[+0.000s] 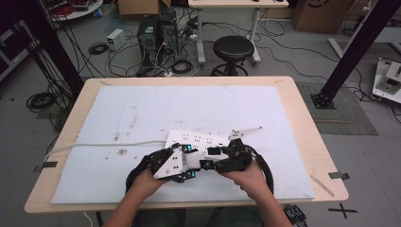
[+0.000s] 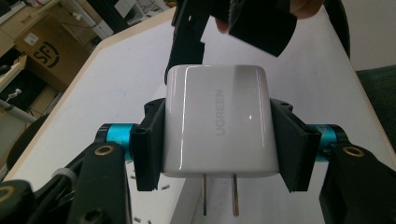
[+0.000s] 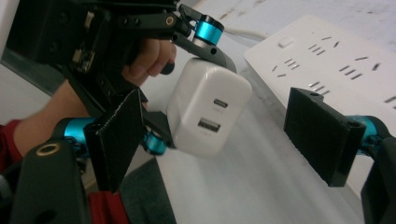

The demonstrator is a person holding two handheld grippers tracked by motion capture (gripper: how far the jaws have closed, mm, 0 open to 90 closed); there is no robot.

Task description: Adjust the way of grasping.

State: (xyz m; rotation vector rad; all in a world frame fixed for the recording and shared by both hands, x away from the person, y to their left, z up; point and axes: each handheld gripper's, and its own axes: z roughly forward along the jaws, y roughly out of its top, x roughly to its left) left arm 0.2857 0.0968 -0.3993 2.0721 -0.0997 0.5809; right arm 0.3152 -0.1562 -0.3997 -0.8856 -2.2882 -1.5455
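A white UGREEN charger [image 2: 219, 123] sits clamped between the two black pads of my left gripper [image 2: 219, 140], its two metal prongs pointing back toward the camera. In the right gripper view the same charger [image 3: 208, 112] shows its two ports, with the left gripper's jaws around it. My right gripper [image 3: 219, 135] is open, its pads standing wide on either side of the charger without touching it. A white power strip [image 3: 336, 60] lies just beyond. In the high view both hands meet near the table's front, in front of the power strip [image 1: 203, 139].
A white mat [image 1: 142, 113] covers most of the wooden table [image 1: 302, 123]. The power strip's white cable [image 1: 94, 145] runs off to the left. A black stool [image 1: 233, 49] and computer gear stand on the floor behind the table.
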